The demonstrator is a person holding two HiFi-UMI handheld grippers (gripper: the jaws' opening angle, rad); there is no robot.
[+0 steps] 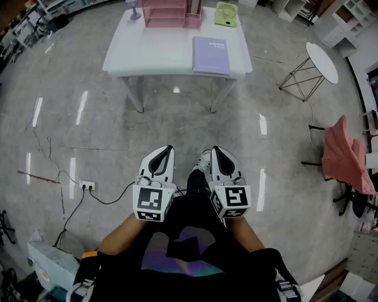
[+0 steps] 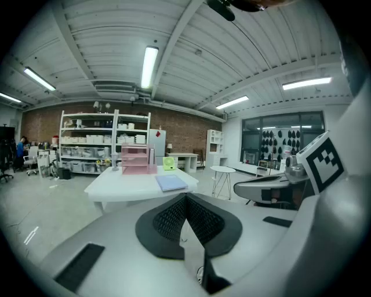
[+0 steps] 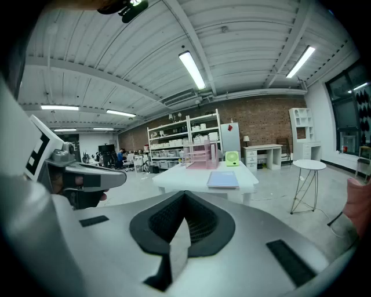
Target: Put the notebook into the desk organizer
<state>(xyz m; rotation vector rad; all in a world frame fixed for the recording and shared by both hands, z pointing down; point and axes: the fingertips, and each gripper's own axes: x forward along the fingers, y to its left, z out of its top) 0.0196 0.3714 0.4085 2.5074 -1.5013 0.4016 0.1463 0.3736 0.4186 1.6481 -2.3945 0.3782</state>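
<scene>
A lavender notebook (image 1: 211,55) lies flat at the right front of a white table (image 1: 147,56); it also shows in the left gripper view as the notebook (image 2: 171,183) and in the right gripper view as the notebook (image 3: 223,179). A pink desk organizer (image 1: 168,15) stands at the table's back edge, seen too as the organizer (image 2: 135,160) and the organizer (image 3: 200,155). My left gripper (image 1: 168,151) and right gripper (image 1: 215,151) are held close to the body, far short of the table. Both are shut and hold nothing.
A green fan (image 1: 225,13) stands right of the organizer. A small round side table (image 1: 319,62) and a chair draped with pink cloth (image 1: 344,156) are at the right. A power strip and cables (image 1: 87,186) lie on the floor at the left. Shelving (image 2: 104,142) lines the far wall.
</scene>
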